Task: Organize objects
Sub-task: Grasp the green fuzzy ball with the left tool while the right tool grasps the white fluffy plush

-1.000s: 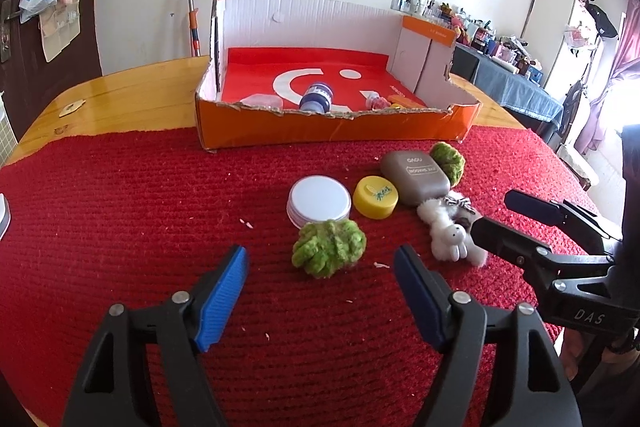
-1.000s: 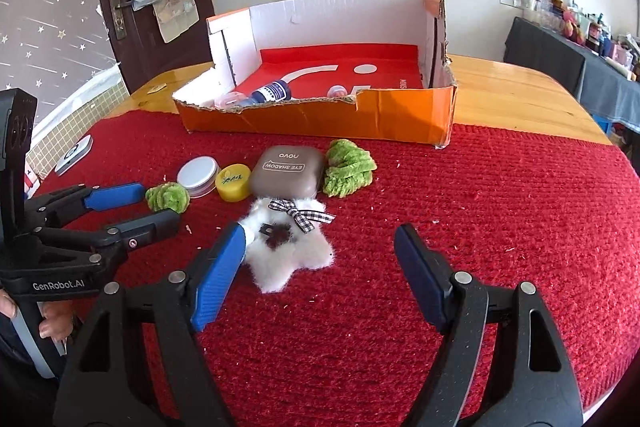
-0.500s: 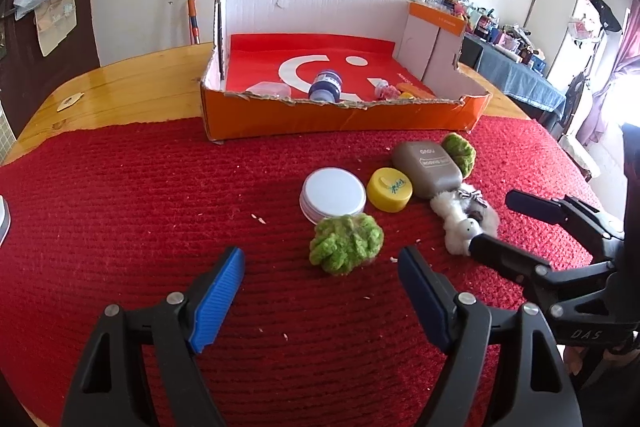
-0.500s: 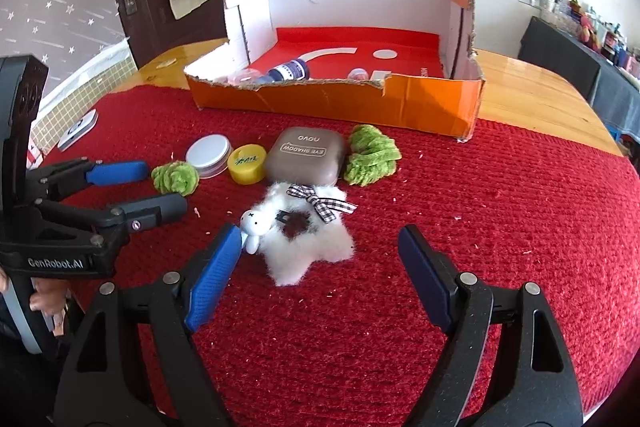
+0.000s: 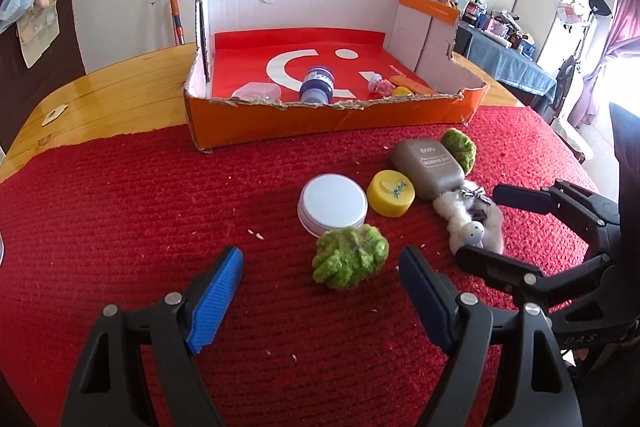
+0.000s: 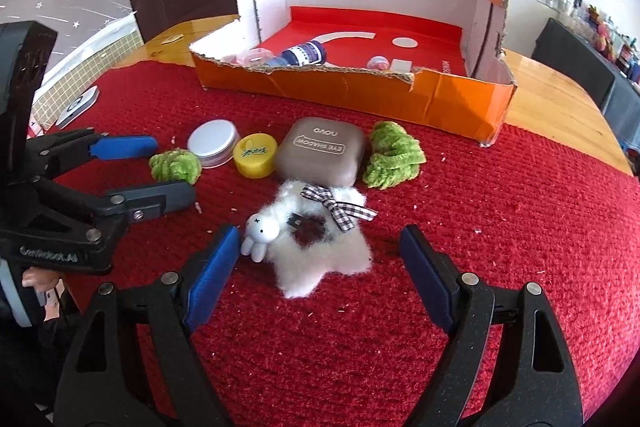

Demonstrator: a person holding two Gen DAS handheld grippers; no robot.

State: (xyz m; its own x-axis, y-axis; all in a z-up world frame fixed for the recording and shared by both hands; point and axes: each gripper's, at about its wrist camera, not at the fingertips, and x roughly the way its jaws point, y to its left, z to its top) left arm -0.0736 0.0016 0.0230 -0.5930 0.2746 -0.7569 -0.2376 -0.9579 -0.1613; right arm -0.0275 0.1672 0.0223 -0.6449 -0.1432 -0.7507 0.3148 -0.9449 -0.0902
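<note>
The green fuzzy ball (image 5: 350, 257) lies on the red cloth (image 5: 120, 219) covering the table, just ahead of the left gripper (image 5: 320, 291), whose blue-padded fingers (image 5: 218, 291) stand wide apart with nothing between them. Right behind the ball, touching it or nearly so, is a round white tin (image 5: 333, 201), then a yellow cap (image 5: 391, 193), a brown eye-shadow case (image 5: 430, 167) and a second green puff (image 5: 459, 147), all in a loose row in front of the orange cardboard box (image 5: 328, 121), which holds a blue bottle (image 5: 318, 87) and small bits. From the right wrist view, the right gripper (image 6: 320, 263) hangs spread wide around a white fluffy toy (image 6: 320, 255) with a checked bow (image 6: 338, 205), its left finger (image 6: 212, 275) just beside the toy's little rabbit head (image 6: 262, 227), not gripping it. The toy touches the case's near edge.
</note>
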